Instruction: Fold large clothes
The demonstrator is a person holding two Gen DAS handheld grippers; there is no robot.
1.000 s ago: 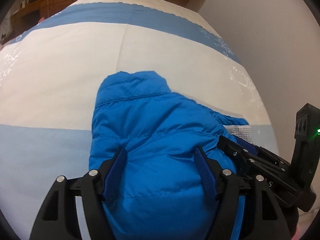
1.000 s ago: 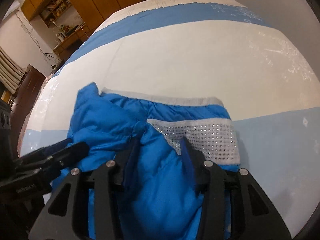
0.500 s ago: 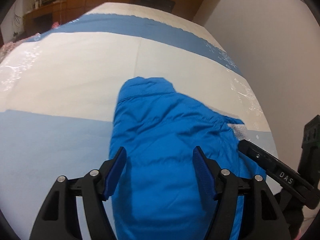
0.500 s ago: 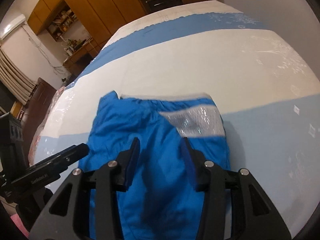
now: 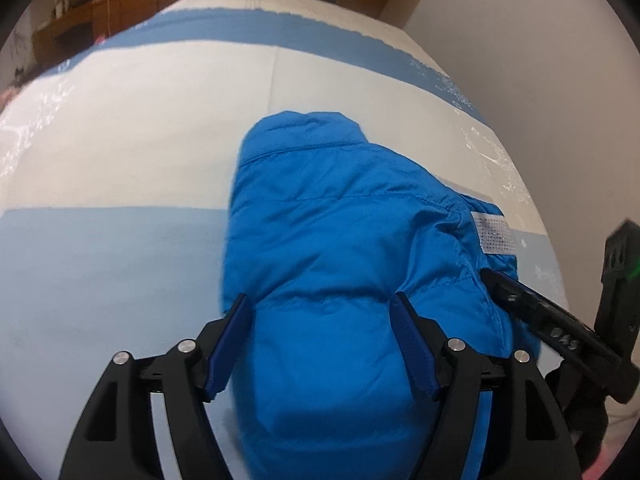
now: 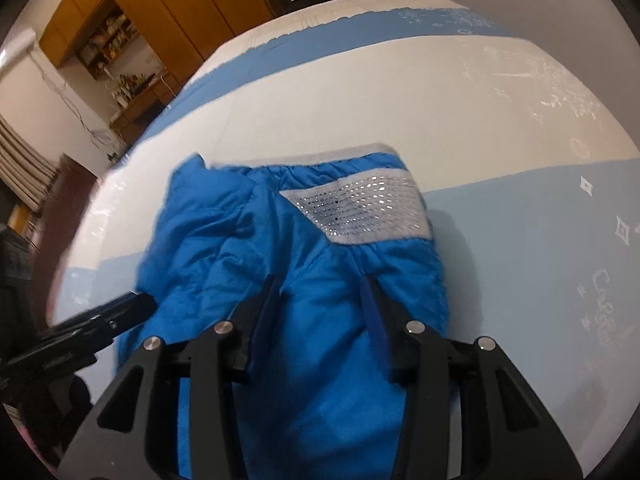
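Note:
A bright blue puffer jacket (image 5: 340, 240) lies folded in a bundle on the bed; it also shows in the right wrist view (image 6: 320, 248), with a grey studded band (image 6: 360, 208) across its top. My left gripper (image 5: 320, 312) is open, its blue pads to either side of the jacket's near bulge. My right gripper (image 6: 320, 292) is open over the jacket's near part; whether the pads touch the cloth I cannot tell. The right gripper also shows at the right edge of the left wrist view (image 5: 540, 320), and the left gripper at the left edge of the right wrist view (image 6: 80, 332).
The bed cover (image 5: 120, 140) has white and blue bands and spreads wide to the left and beyond the jacket. A pale wall (image 5: 540, 40) runs along the bed's right side. Wooden cabinets and shelves (image 6: 140, 20) stand behind the bed's far end.
Both grippers have drawn back and risen a little from the jacket. The jacket stays folded on the bed. Both grippers stay open.

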